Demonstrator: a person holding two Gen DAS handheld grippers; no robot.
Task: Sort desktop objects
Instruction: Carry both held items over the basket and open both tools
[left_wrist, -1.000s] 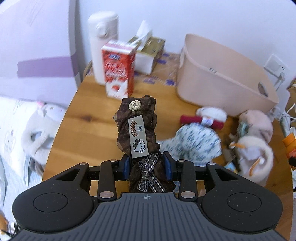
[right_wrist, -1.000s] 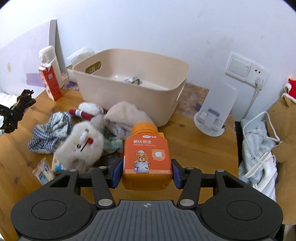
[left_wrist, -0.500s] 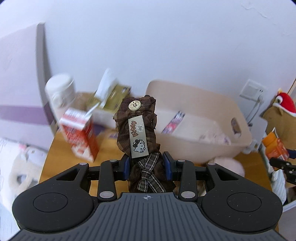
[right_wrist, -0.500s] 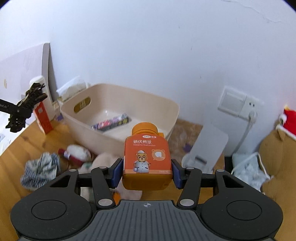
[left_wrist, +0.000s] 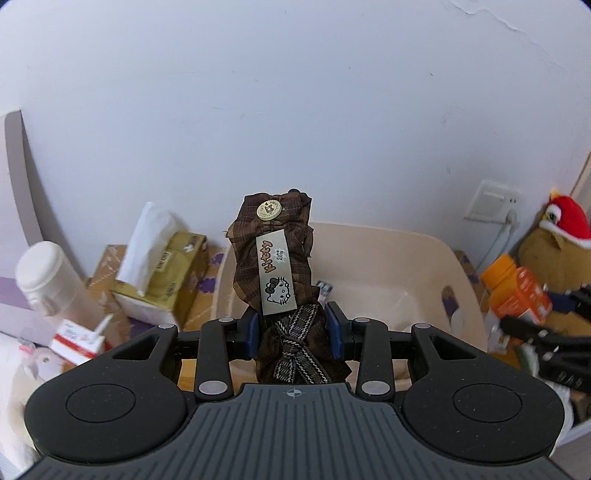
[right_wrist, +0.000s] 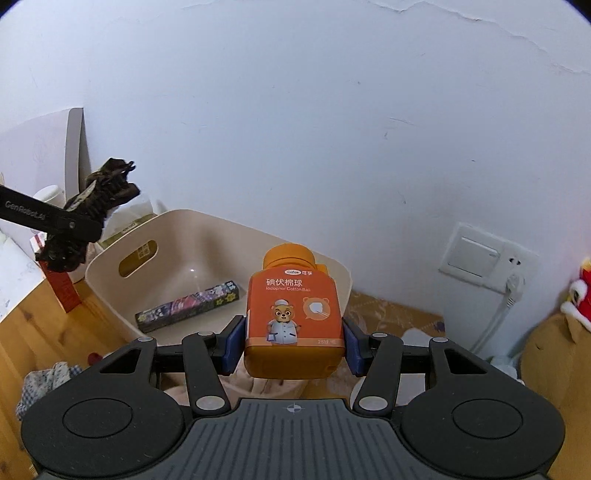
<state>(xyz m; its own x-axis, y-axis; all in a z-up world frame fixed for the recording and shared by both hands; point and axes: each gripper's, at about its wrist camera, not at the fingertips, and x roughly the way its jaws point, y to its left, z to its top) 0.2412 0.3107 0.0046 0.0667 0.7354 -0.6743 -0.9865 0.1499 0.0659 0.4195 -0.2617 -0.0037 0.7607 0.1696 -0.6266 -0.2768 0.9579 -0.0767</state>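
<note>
The left gripper pinches a brown plaid hair clip at centre frame above the beige bin, while only the right view shows the right gripper clamping an orange cotton-ball bottle over a dark patterned box on the bin floor.

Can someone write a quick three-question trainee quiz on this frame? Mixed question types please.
1. True or false: the left gripper is shut on the brown plaid scrunchie.
2. What does the right gripper hold? A) red milk carton B) orange cotton ball bottle C) tissue box
3. What already lies inside the beige bin?

Key
1. True: the pads pinch it near its bow.
2. B
3. A long dark patterned box on the bin floor.
</note>
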